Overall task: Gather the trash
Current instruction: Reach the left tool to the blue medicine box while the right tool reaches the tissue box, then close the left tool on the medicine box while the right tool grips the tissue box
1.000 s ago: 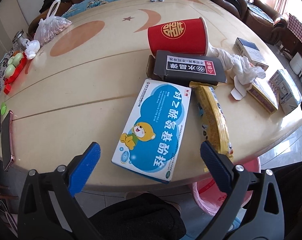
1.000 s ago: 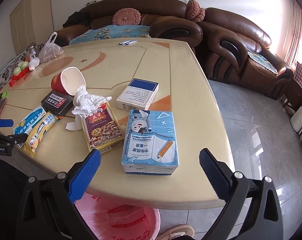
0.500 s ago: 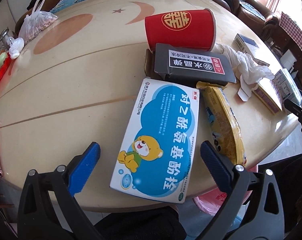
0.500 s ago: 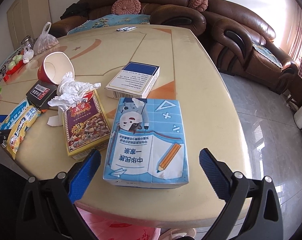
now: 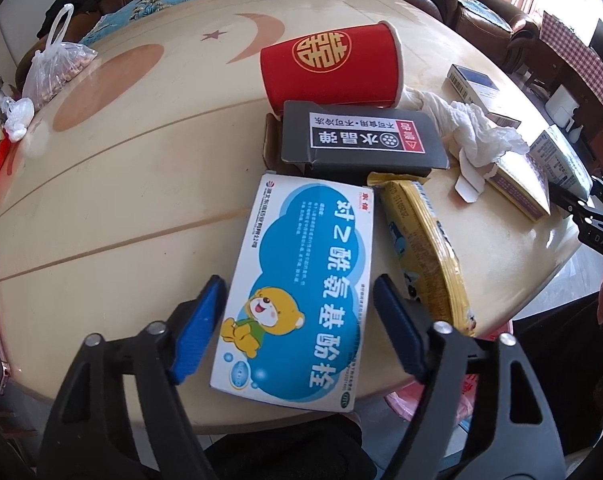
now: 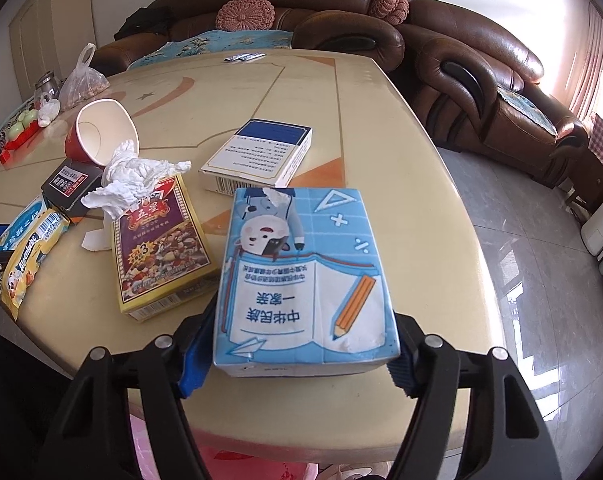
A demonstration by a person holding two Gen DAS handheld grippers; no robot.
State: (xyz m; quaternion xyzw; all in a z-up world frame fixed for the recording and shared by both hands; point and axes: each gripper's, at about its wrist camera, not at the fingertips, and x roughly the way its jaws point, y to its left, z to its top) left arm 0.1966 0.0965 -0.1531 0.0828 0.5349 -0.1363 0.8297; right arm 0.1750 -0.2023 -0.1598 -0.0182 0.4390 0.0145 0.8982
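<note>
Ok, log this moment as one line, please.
left tool: closing around bear box | right tool: closing around blue tissue pack | both items on table | pink bin bag below edge

Cream table (image 6: 381,128) with rounded near edge, inlaid orange moon and star motifs. Lying on it: blue tissue pack (image 6: 305,276) at the near edge — beside it a purple-and-yellow snack box (image 6: 161,256), crumpled white tissue (image 6: 133,184), blue-and-white carton (image 6: 261,156). Further left: tipped red paper cup (image 5: 329,68), black box (image 5: 361,140), yellow wrapper (image 5: 429,248), blue-and-white medicine box (image 5: 297,288). Far side — plastic bag (image 5: 53,68).
</note>
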